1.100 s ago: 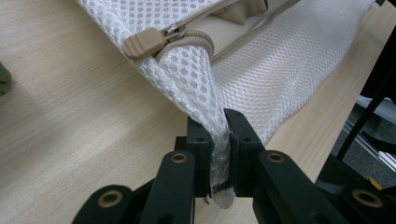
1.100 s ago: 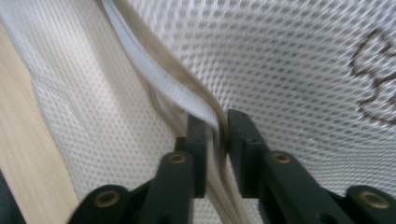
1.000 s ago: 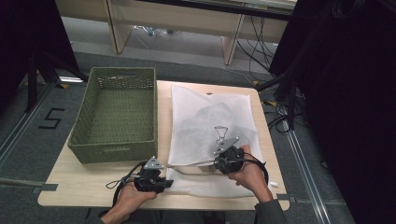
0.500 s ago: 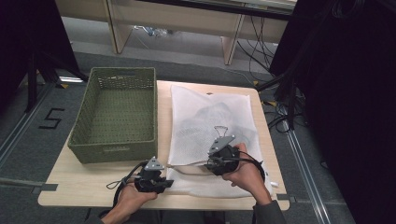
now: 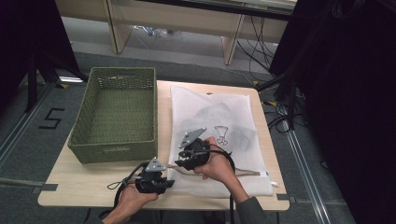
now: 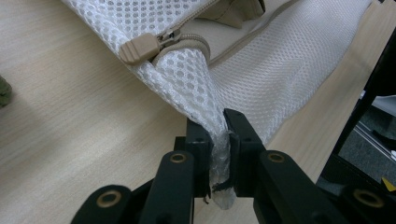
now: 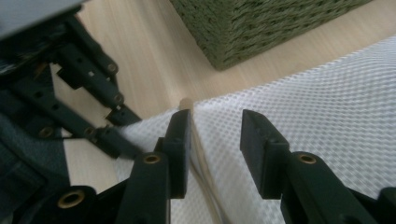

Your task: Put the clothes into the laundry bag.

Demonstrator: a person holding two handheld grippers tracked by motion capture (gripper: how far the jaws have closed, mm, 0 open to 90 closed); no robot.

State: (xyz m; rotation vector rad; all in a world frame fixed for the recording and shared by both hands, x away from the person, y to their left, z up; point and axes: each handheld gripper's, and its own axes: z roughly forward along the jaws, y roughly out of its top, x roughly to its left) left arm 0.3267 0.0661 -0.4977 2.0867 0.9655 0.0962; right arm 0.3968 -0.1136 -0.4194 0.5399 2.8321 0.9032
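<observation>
Jaws: left gripper (image 6: pixel 218 140) clamps bag (image 6: pixel 299 60) corner | right gripper (image 7: pixel 212 135) apart over zipper (image 7: pixel 198 140), just closing | basket (image 5: pixel 114 112) beside

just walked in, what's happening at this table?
A person is working a white mesh laundry bag with two handheld grippers. The left gripper is clamped on the bag's corner by the beige zipper pull, pinning it to the wooden table. The right gripper, jaws apart after just closing a little, hovers over the zipper line near that corner. The green woven basket sits beside the bag.
</observation>
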